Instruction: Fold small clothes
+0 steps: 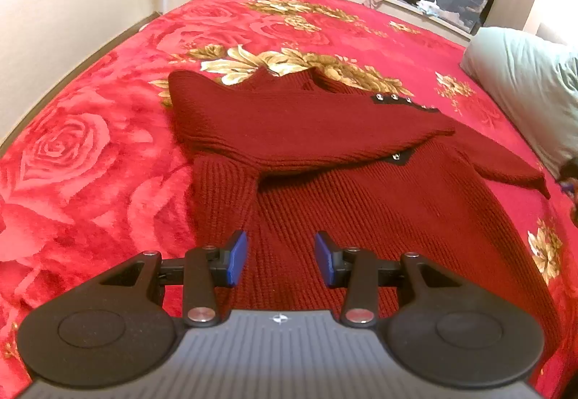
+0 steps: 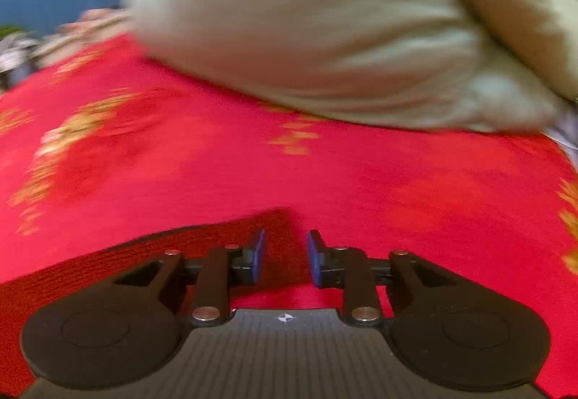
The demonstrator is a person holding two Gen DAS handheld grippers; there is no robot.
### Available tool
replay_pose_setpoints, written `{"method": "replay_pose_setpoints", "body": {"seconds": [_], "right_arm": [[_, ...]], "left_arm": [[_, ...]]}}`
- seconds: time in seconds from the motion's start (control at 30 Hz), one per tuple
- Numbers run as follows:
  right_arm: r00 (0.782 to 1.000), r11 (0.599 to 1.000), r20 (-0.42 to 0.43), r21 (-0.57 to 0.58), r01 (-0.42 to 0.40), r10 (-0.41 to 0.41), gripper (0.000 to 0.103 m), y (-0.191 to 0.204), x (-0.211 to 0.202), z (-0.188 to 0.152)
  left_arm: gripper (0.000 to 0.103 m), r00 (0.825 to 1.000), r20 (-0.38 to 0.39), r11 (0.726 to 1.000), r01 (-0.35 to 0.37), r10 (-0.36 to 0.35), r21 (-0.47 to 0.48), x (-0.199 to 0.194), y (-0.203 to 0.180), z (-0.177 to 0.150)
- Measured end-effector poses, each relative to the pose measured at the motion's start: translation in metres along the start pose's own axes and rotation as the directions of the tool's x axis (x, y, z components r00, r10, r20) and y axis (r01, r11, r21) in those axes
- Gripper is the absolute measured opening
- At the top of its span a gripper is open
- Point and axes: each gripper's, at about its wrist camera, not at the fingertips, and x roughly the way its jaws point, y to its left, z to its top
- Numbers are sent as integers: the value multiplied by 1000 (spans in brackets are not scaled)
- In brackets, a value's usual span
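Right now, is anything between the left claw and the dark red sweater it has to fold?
Nothing visible. The left claw hangs open directly over the sweater, with only knit showing between its blue pads. The pillow lies off to the right on the blanket, clear of the path.

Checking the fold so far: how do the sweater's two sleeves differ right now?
The left sleeve lies folded across the sweater's chest, its cuff pointing right; the right sleeve sticks outward onto the red blanket, unfolded. The left sleeve hides the body beneath; the right covers none. Both are dark red ribbed knit.
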Motion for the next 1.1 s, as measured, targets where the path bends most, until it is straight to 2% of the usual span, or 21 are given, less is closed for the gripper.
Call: {"method": "replay_pose_setpoints", "body": {"seconds": [0.03,0.1,0.17,0.23,0.27,0.37,0.5,0.57,0.6,0.67,0.77,0.87,0.9,0.93,1.0,1.03,1.07,1.1], "right_arm": [[1000,1000,3,13,-24,24,27,-5,-3,1],[989,990,41,4,-141,141,27,-8,-16,-1],[960,961,33,-14,-277,277,29,-5,-30,-8],[914,913,-8,-51,-404,405,31,14,-43,-20],[880,876,-39,-81,-475,474,31,29,-52,-29],[778,767,-138,-135,-628,613,31,82,-80,-61],[642,643,-287,-105,-759,711,32,153,-114,-112],[593,613,-352,-67,-788,724,41,185,-127,-134],[583,610,-373,-56,-791,722,46,199,-129,-145],[596,627,-395,-62,-776,699,47,224,-133,-166],[637,690,-403,-20,-723,657,48,252,-130,-186],[703,739,-346,-40,-673,621,47,268,-137,-199],[736,752,-317,-96,-652,598,26,279,-143,-205],[784,771,-278,-184,-610,555,11,291,-153,-211],[840,787,-203,-294,-542,503,9,302,-163,-218],[859,794,-152,-331,-510,489,8,311,-175,-224],[869,797,-116,-355,-489,482,8,313,-188,-225],[869,791,-83,-379,-479,487,7,323,-205,-232]], "left_arm": [[46,1000,2,1000,0,0,-6,-1,1,1],[46,1000,7,1000,3,-2,-18,-2,2,2],[46,1000,13,1000,7,-7,-18,-4,1,3],[46,1000,20,1000,9,-9,-10,-6,0,3],[46,1000,24,1000,10,-9,-8,-7,-1,3],[46,999,33,1000,9,-8,-18,-10,1,5],[46,999,40,999,6,-4,-40,-13,9,4],[46,999,42,999,7,-5,-51,-16,14,4],[46,999,44,998,8,-6,-56,-17,17,4],[46,999,52,997,12,-8,-73,-21,26,4],[46,998,67,993,12,-4,-119,-29,46,4],[46,996,89,985,-5,20,-170,-40,71,4],[46,995,94,983,-17,34,-185,-43,80,3],[46,994,96,980,-29,49,-198,-46,87,3],[46,992,94,969,-65,90,-240,-51,105,1],[46,990,91,962,-78,105,-260,-53,112,0],[46,989,90,954,-92,122,-286,-54,121,-1],[46,986,89,944,-105,140,-313,-57,130,-2]]}}
